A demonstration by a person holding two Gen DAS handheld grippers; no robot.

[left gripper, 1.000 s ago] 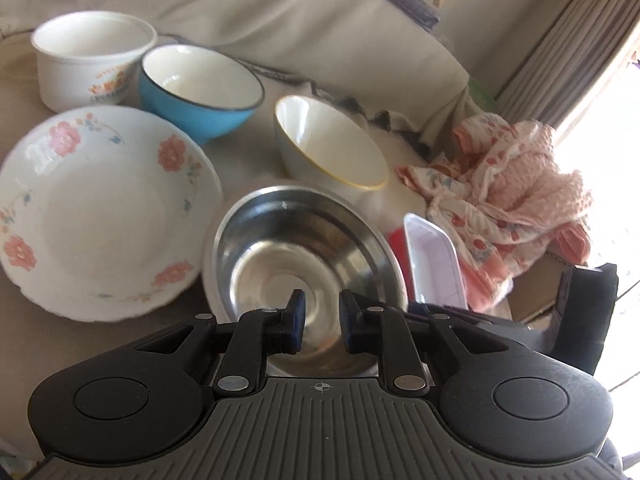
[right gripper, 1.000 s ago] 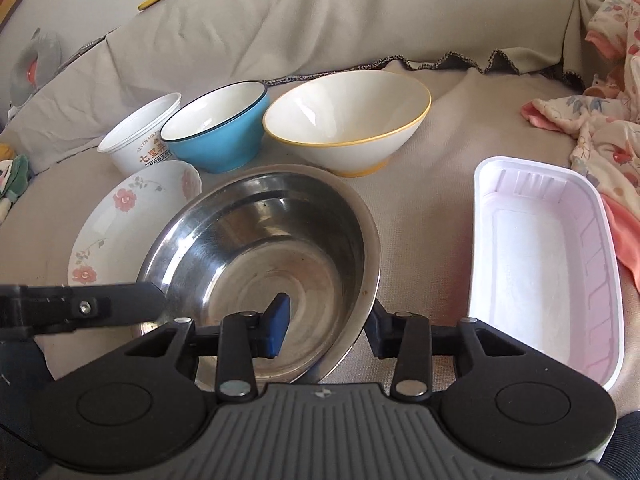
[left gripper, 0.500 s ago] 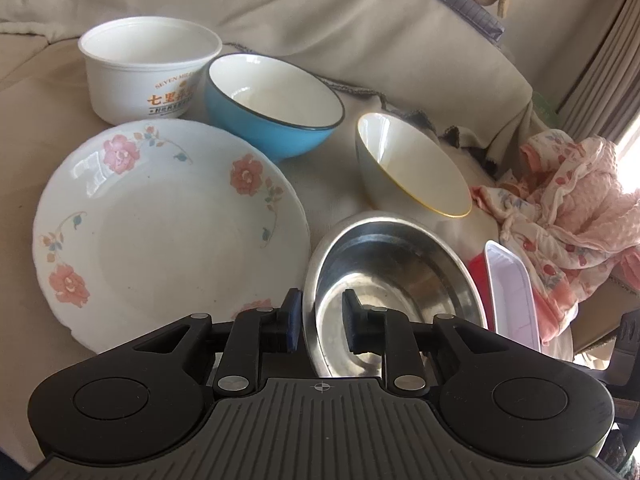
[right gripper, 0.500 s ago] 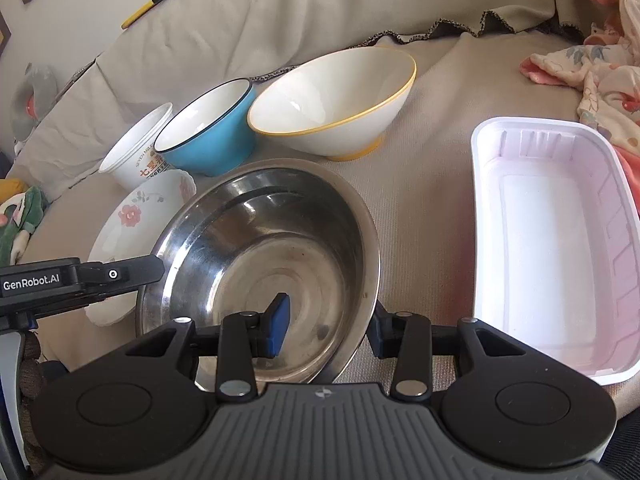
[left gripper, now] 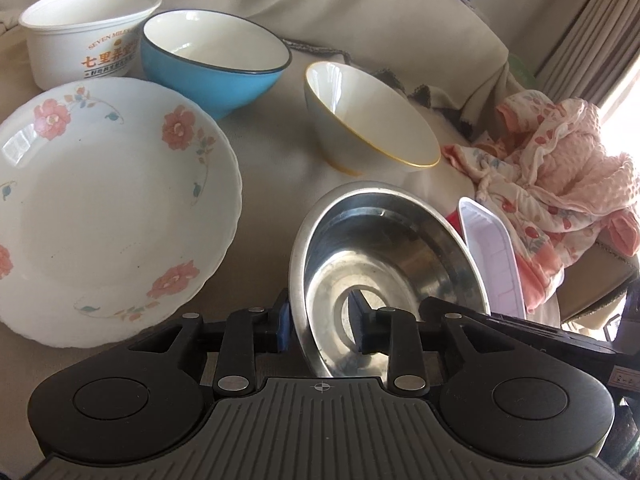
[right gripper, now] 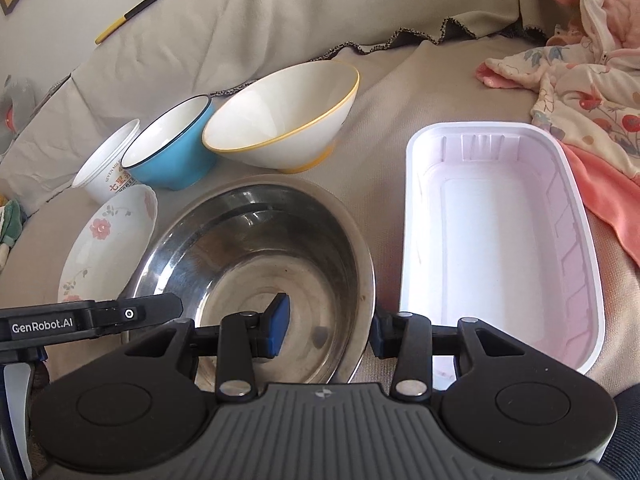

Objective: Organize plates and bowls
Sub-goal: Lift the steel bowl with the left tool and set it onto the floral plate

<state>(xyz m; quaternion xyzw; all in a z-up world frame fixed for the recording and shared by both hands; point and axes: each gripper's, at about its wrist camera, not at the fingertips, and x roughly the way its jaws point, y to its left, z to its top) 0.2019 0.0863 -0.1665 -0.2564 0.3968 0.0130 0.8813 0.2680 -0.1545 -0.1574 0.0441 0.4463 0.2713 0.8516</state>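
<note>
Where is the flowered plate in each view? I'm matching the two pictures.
Left wrist view: the flowered plate fills the left side, large.
Right wrist view: the plate is small, at the left edge, left of the steel bowl.
Shared landmark: the blue bowl behind it.

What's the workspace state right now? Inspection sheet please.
Surface: beige cloth cover, wrinkled.
Job's things: steel bowl, floral plate, blue bowl, yellow-rimmed bowl, printed white cup, white plastic tray; all empty.
Clutter: pink floral clothing beside the tray.
Grippers: left gripper straddles the steel bowl's rim, jaws have just been opening, pads not clamping; right gripper straddles the rim's other side, grip unclear.
Cables: nothing seen.
Surroundings: curtain.
</note>
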